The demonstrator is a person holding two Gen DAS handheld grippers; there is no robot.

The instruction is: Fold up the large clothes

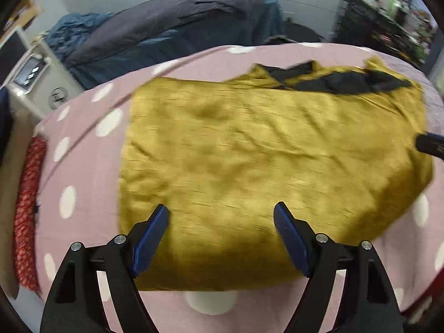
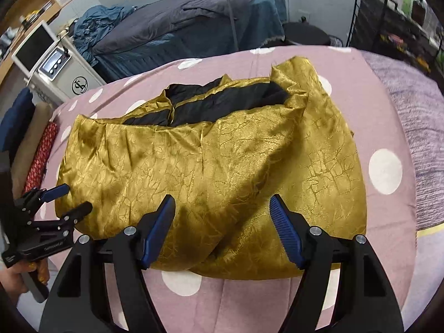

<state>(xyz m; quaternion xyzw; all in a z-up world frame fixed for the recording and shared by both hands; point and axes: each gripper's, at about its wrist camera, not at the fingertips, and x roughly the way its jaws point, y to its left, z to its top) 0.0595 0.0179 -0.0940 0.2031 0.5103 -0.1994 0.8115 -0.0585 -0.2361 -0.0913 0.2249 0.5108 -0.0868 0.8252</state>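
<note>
A gold crinkled garment (image 1: 263,152) (image 2: 208,166) with black lining (image 2: 222,102) showing at its far edge lies folded on a pink bedspread with white dots (image 1: 83,166) (image 2: 277,291). My left gripper (image 1: 221,205) hovers open over the garment's near edge with nothing between its blue pads. The right wrist view shows it too, my left gripper (image 2: 77,197) sitting at the garment's left corner with a hand holding it. My right gripper (image 2: 222,197) stands open above the near edge, empty. Only its black tip (image 1: 428,144) shows at the right of the left wrist view.
A second bed with a grey and blue duvet (image 2: 194,22) stands behind. At the left are a white cabinet with a screen (image 2: 55,63) and a red patterned cloth (image 2: 41,155). A black wire rack (image 2: 388,27) stands back right. A purple-grey blanket (image 2: 410,111) covers the bed's right side.
</note>
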